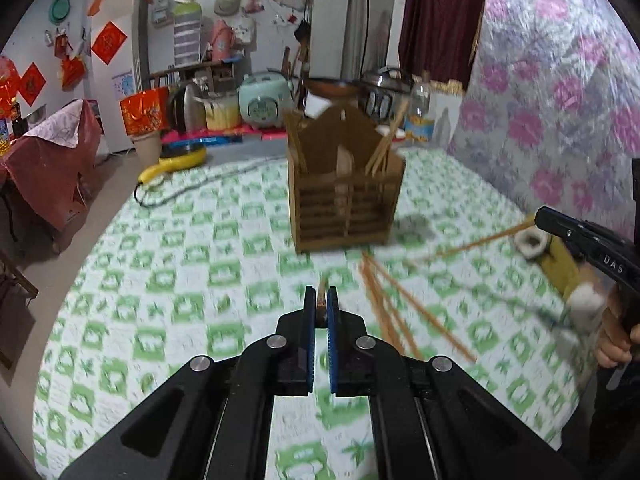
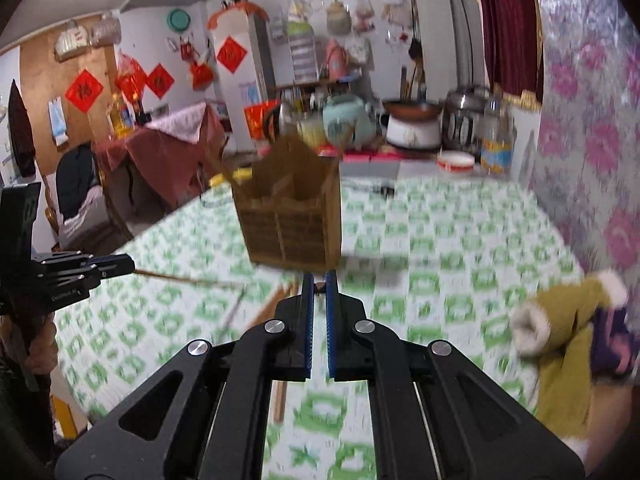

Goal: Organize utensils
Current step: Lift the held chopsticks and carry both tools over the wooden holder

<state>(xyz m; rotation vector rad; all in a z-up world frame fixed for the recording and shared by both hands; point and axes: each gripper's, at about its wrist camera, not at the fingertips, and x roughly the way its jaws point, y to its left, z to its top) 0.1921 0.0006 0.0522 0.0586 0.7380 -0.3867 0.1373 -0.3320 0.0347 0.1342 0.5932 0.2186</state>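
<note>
A brown wooden utensil holder point(image 1: 346, 196) stands on the green-checked table, with chopsticks and a spoon upright in it; it also shows in the right wrist view point(image 2: 292, 220). Several loose chopsticks point(image 1: 394, 312) lie on the cloth in front of it. My left gripper point(image 1: 321, 300) is shut on a chopstick end, which pokes out past the fingertips. My right gripper point(image 2: 319, 284) is shut on a thin chopstick; from the left wrist view that chopstick point(image 1: 488, 238) extends from the right gripper's tip toward the holder. The left gripper's chopstick point(image 2: 180, 279) shows in the right wrist view.
A floral-papered wall point(image 1: 560, 92) runs along the table's right side. Rice cookers, a pot and a bottle point(image 1: 420, 112) crowd the far end. A mustard cloth with white cuffs point(image 2: 560, 340) lies at the right. The table edge point(image 1: 120, 216) drops off at the left.
</note>
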